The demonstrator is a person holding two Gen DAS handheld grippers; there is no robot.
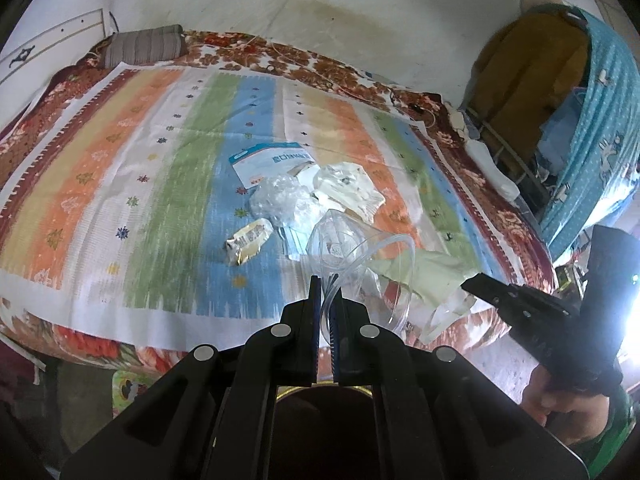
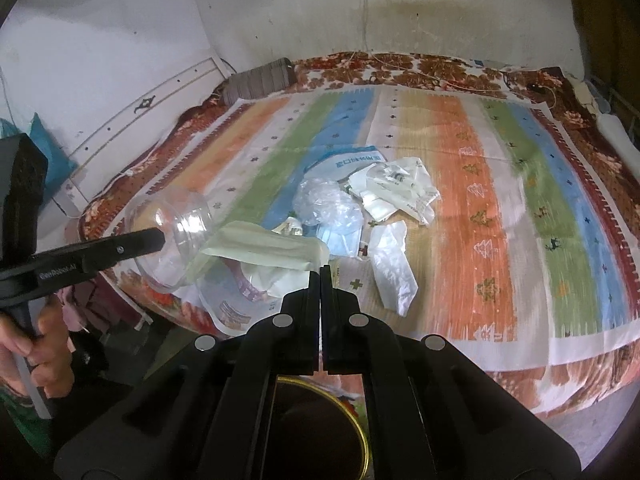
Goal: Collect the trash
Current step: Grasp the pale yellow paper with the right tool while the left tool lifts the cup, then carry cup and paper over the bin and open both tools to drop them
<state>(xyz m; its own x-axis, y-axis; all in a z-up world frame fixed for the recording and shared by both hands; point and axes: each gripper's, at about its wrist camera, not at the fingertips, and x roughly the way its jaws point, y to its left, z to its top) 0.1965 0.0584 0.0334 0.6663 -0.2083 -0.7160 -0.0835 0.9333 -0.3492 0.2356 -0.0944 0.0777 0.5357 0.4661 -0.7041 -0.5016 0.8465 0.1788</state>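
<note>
Step in hand: carrying collected trash off the bed (image 2: 480, 240) toward a bin. Left claw (image 1: 327, 292) is clenched on the rim of a clear plastic container (image 1: 352, 248), which hangs at the near edge of the bed with clear tubing looped around it. Right claw (image 2: 320, 276) is clenched on a pale green flat bag (image 2: 264, 250); a printed wrapper (image 2: 228, 300) hangs beneath it, though whether it is gripped too cannot be told.

Remaining trash lies in a heap near the bed's centre: a blue-and-white package (image 1: 272, 160), crumpled clear plastic (image 1: 280, 200), white plastic bags (image 2: 400, 192), a blue face mask (image 2: 344, 240) and a small yellow wrapper (image 1: 248, 240).

A dark, gold-rimmed bin (image 2: 320, 420) sits directly below both claws, on the near side of the bed.

Next move, by judgement: position each load over the bin mouth, then release. The tubing may snag; let it clear the rim first.
</note>
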